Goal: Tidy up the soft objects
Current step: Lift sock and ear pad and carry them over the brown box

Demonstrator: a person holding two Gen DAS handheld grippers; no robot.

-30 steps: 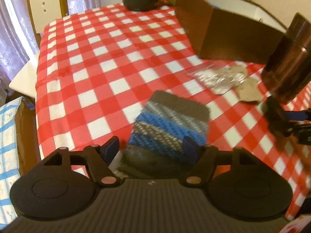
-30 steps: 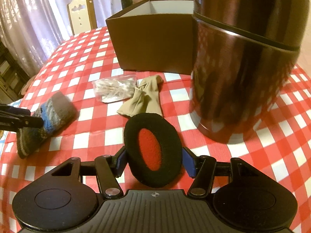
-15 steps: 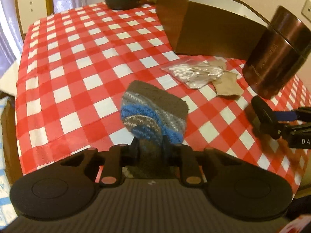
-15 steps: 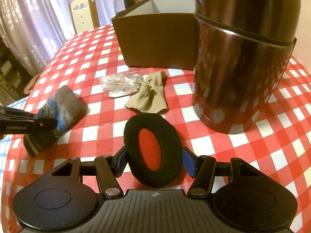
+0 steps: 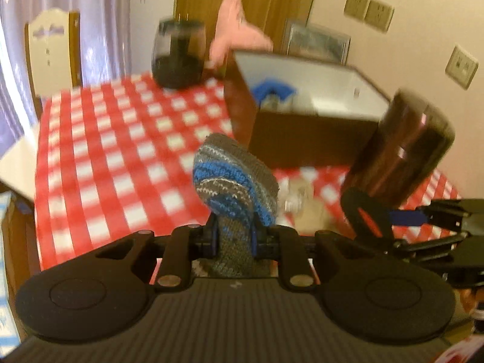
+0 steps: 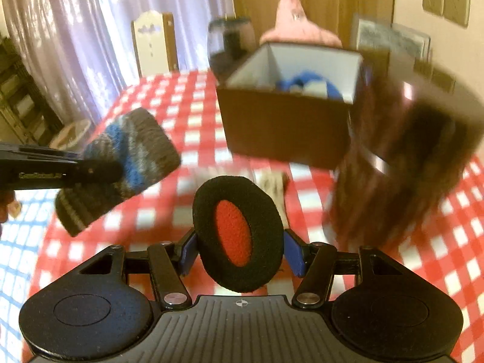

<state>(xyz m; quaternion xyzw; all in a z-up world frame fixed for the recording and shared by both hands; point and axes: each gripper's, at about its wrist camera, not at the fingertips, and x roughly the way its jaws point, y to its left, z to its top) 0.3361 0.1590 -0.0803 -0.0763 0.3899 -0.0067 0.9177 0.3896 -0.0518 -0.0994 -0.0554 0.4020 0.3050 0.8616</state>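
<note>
Blue and white soft things already lay inside the brown box (image 5: 302, 139), which stood ahead of both claws. The left gripper (image 5: 233, 239) was clenched on the striped knitted sock (image 5: 236, 178), clear of the checked tablecloth (image 5: 106, 157), and the right gripper (image 6: 239, 249) grasped the black ear pad (image 6: 239, 236). A small bag and beige cloth, both blurred, still lay below them; both claws tilted downward toward the box.

Knitted wool on the striped sock (image 5: 234, 178), fuzzy matt foam on the ear pad (image 6: 239, 233) with its rough red cloth centre, glossy dark sheen on the canister (image 5: 402, 157), smooth checked tablecloth (image 5: 115, 157), and matt brown box (image 6: 284, 127), smooth white inside.
</note>
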